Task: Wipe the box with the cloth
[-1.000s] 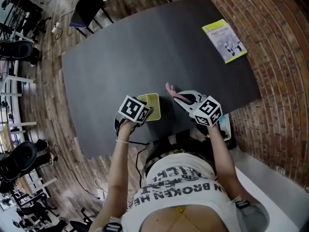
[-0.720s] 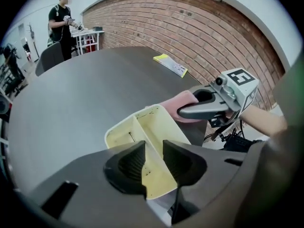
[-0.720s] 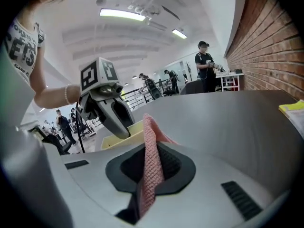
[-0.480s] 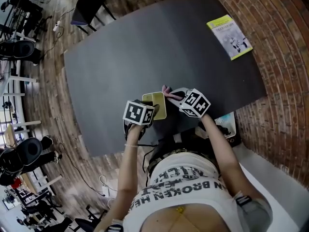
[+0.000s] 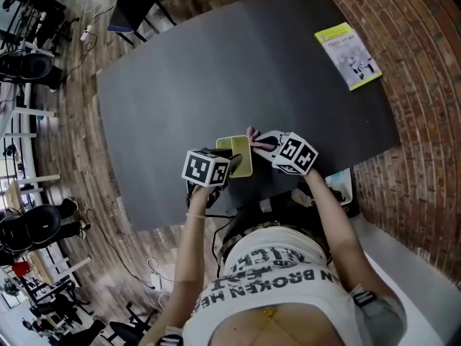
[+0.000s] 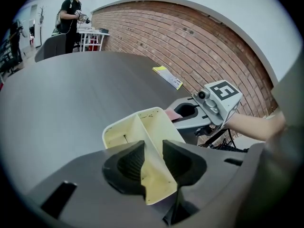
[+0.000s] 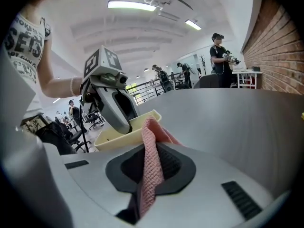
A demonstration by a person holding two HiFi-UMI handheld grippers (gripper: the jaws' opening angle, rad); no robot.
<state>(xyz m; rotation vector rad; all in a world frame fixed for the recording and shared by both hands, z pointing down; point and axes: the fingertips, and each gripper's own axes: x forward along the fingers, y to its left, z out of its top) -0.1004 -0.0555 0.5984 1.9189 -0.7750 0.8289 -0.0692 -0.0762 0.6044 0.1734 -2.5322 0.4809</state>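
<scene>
Across the bench (image 5: pixel 216 63), the right gripper (image 5: pixel 263 144) has dropped beside the yellow box (image 5: pixel 235 154), its divider clamped by the left gripper's (image 6: pixel 153 163) just-closing fingers. Right fingers pinch the pink cloth (image 7: pixel 151 175), seemingly at the rim; the wiping remains.

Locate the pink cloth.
Head view: the pink cloth is pinched in the right tongs, just right of the yellow box, at the near edge of the dark table.

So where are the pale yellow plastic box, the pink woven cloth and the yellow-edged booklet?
pale yellow plastic box (image 5: pixel 238 150): head view, its middle.
pink woven cloth (image 7: pixel 152 170): right gripper view, strip between jaws.
yellow-edged booklet (image 5: pixel 348 55): head view, cover.
</scene>
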